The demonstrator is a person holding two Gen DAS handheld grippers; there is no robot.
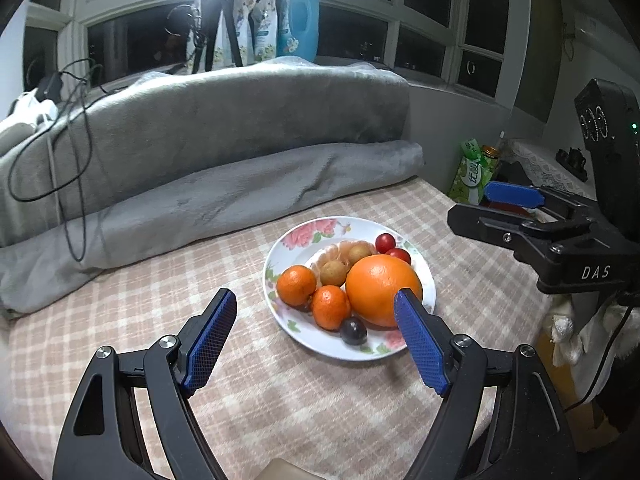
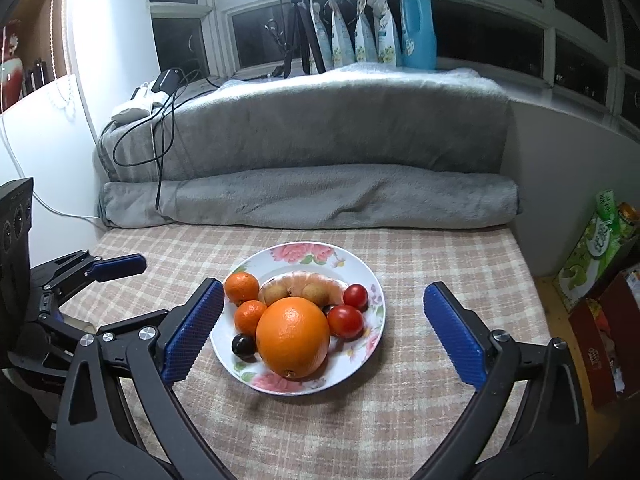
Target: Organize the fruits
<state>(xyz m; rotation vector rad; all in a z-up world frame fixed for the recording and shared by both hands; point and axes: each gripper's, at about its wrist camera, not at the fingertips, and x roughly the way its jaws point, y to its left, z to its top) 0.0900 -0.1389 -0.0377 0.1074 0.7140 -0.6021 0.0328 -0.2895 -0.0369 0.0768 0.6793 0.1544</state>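
Observation:
A white floral plate [image 1: 298, 236] [image 2: 352, 270] sits on the checked cloth and holds a big orange [image 1: 380, 288] [image 2: 293, 336], two mandarins [image 1: 296, 284] [image 2: 241, 287], a peeled mandarin [image 2: 320, 280], two brown longans [image 1: 334, 273], two cherry tomatoes [image 2: 345, 321] [image 1: 385, 242] and a dark grape [image 1: 353, 330] [image 2: 243, 345]. My left gripper [image 1: 316, 344] hovers open just in front of the plate, its right pad overlapping the big orange. My right gripper [image 2: 334, 334] is open, its fingers spread wide on either side of the plate. Both hold nothing.
A rolled grey blanket [image 2: 312, 196] lies behind the plate, with cables [image 1: 76, 152] draped over it. A green box [image 2: 592, 256] and a red carton [image 2: 608, 336] stand past the right edge. A tripod [image 2: 300, 28] and bottles line the windowsill.

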